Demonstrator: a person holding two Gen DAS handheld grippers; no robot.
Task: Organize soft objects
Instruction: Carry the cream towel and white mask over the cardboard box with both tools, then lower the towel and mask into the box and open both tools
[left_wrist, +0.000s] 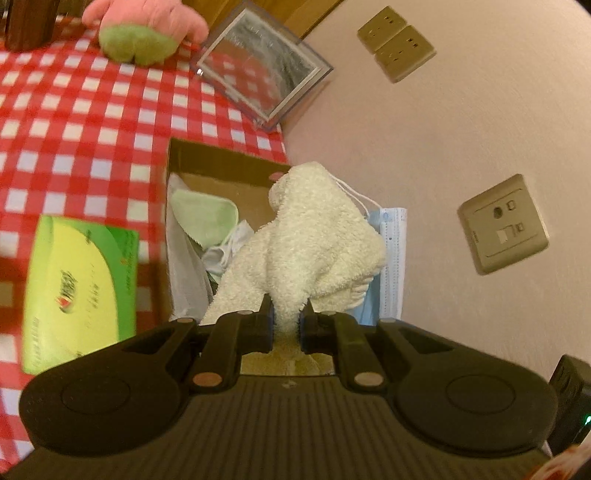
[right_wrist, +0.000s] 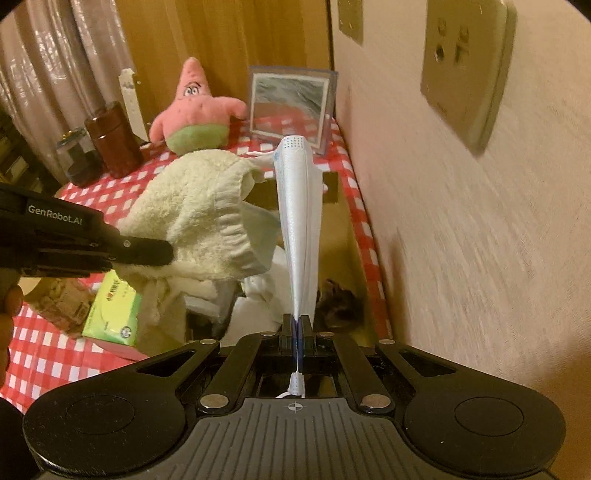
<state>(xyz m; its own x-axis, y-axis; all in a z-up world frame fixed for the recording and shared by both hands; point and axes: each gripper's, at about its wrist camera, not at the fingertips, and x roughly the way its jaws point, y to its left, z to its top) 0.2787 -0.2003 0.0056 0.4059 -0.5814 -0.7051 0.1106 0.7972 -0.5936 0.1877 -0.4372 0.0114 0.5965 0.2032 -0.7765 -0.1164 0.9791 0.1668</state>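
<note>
My left gripper (left_wrist: 287, 314) is shut on a cream terry towel (left_wrist: 314, 236), which hangs bunched over an open cardboard box (left_wrist: 221, 162). The same towel (right_wrist: 199, 210) and the left gripper (right_wrist: 162, 251) show at the left of the right wrist view. My right gripper (right_wrist: 296, 323) is shut on the edge of a blue-and-white face mask (right_wrist: 299, 206), held edge-on above the box (right_wrist: 351, 243). In the left wrist view the mask (left_wrist: 388, 258) hangs just right of the towel. Inside the box lie a pale green cloth (left_wrist: 203, 214) and white cloths (left_wrist: 229, 247).
A red-and-white checked tablecloth (left_wrist: 74, 129) covers the table beside a beige wall with sockets (left_wrist: 502, 225). A green tissue pack (left_wrist: 77, 291) lies left of the box. A pink star plush (right_wrist: 195, 110), a framed picture (right_wrist: 290, 107) and dark jars (right_wrist: 114, 140) stand at the back.
</note>
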